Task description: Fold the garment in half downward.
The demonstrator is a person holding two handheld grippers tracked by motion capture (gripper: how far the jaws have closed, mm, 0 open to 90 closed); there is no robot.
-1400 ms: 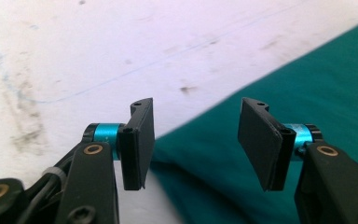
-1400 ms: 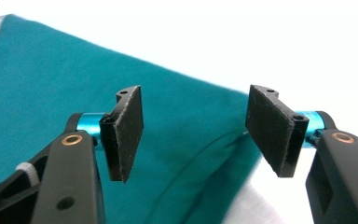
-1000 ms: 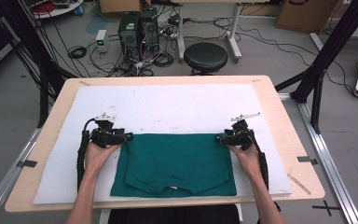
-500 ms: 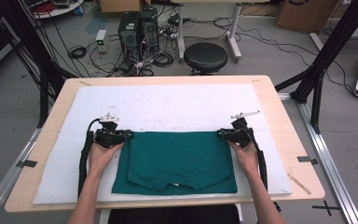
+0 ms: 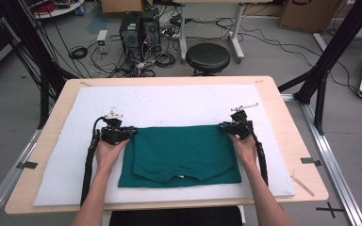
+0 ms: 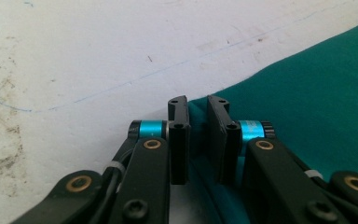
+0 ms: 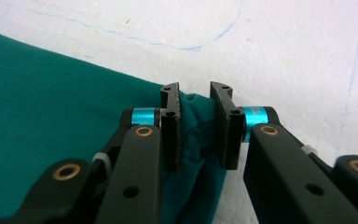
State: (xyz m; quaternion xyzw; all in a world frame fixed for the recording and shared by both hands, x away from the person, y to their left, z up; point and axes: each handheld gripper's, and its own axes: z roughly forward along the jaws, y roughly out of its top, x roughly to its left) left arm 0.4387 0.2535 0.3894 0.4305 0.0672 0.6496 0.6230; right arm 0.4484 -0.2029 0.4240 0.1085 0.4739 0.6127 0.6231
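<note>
The high view looked forward and down from above the person's side onto the white mat. Each gripper view sat close above that mat, looking along its own jaws at a far corner of the green shirt, which all three views shared.
</note>
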